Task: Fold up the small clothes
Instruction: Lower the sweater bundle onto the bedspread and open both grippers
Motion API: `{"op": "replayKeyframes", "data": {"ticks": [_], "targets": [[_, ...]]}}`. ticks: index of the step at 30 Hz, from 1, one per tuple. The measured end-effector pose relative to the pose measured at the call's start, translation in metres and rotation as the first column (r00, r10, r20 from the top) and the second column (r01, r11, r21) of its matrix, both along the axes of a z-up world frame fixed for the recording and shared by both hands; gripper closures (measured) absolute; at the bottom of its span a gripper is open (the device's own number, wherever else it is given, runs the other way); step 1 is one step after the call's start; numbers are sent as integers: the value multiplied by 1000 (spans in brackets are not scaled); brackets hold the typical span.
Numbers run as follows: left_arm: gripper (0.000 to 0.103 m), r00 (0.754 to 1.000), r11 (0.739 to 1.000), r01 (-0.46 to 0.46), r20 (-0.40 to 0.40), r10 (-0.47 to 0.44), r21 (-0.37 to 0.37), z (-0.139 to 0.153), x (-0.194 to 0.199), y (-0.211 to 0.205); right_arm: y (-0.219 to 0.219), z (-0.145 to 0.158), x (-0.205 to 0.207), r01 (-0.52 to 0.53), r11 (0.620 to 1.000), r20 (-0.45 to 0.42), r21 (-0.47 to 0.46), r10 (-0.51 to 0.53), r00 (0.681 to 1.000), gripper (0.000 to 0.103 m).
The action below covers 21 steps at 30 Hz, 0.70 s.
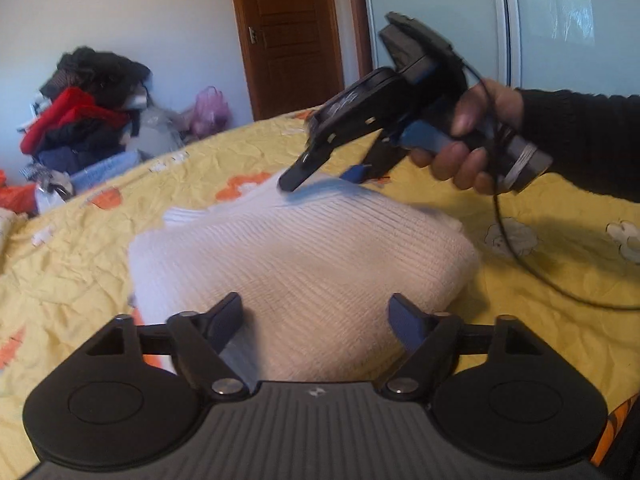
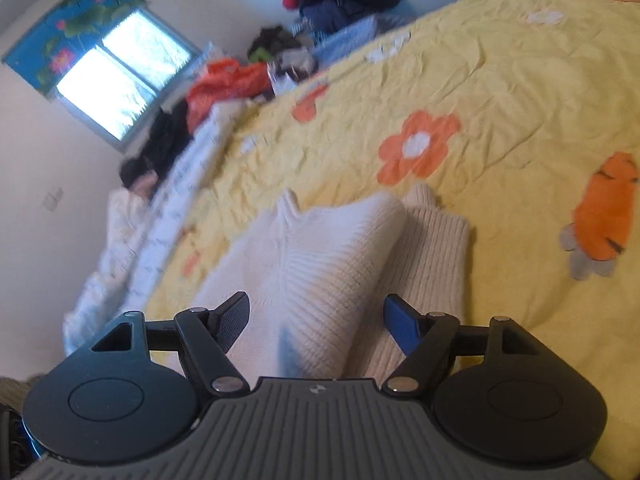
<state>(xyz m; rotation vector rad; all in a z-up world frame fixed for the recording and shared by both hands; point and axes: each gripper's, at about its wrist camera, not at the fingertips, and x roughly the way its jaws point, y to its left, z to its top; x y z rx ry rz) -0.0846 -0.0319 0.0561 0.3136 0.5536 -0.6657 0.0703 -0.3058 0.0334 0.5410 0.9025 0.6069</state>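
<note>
A white ribbed knit garment (image 1: 304, 256) lies folded in a thick bundle on the yellow bedspread (image 1: 72, 264). My left gripper (image 1: 316, 320) is open, just above the garment's near edge, holding nothing. My right gripper (image 1: 324, 178), held in a hand with a dark sleeve, hovers over the garment's far edge with its fingers apart. In the right wrist view the right gripper (image 2: 316, 316) is open and empty over the folded garment (image 2: 320, 248), whose folded layers and a cuff show.
The bedspread (image 2: 500, 80) has orange flower and carrot prints. A pile of dark and red clothes (image 1: 80, 116) sits past the bed's far edge. A black cable (image 1: 520, 256) trails from the right gripper. A brown door (image 1: 288, 32) and a window (image 2: 120, 80) are behind.
</note>
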Motion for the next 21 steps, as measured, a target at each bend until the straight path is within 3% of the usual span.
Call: {"op": "replayKeyframes", "data": {"ticks": [2, 3, 6, 8, 9, 10, 13, 14, 15, 18, 19, 21], "targets": [[20, 999, 1000, -21, -32, 21, -20, 2, 11, -6, 14, -2, 9, -28, 997, 24, -77, 30, 999, 78], [20, 998, 999, -16, -57, 14, -37, 5, 15, -10, 14, 4, 14, -35, 996, 33, -77, 37, 999, 85], [21, 990, 997, -15, -138, 4, -78, -1, 31, -21, 12, 31, 21, -61, 992, 124, -114, 75, 989, 87], [21, 990, 997, -28, -139, 17, -77, -13, 40, -29, 13, 15, 34, -61, 977, 73, -206, 77, 994, 87], [18, 992, 997, -32, -122, 24, -67, -16, 42, -33, 13, -1, 39, -58, 970, 34, -238, 68, 997, 86], [17, 992, 997, -38, -121, 30, -61, -17, 42, -37, 10, -12, 35, -40, 977, 54, -208, 53, 997, 84], [16, 991, 997, -51, -126, 42, -63, -17, 46, -38, 2, -13, 23, 28, 986, 54, -162, -20, 998, 76], [16, 992, 997, -46, -124, 38, -60, -18, 48, -37, 3, -8, 17, 41, 982, 76, -182, -28, 997, 71], [16, 992, 997, -45, -124, 37, -61, -17, 48, -36, 5, 0, 12, 65, 974, 107, -219, -42, 993, 58], [16, 991, 997, -50, -125, 42, -61, -17, 45, -36, 16, 33, -7, 175, 933, 262, -313, -92, 961, 57], [16, 991, 997, -53, -124, 45, -60, -17, 45, -37, 22, 43, -12, 174, 934, 305, -313, -75, 949, 56], [16, 991, 997, -57, -122, 50, -57, -18, 52, -41, 36, 56, -14, 107, 953, 326, -282, -10, 945, 38]]}}
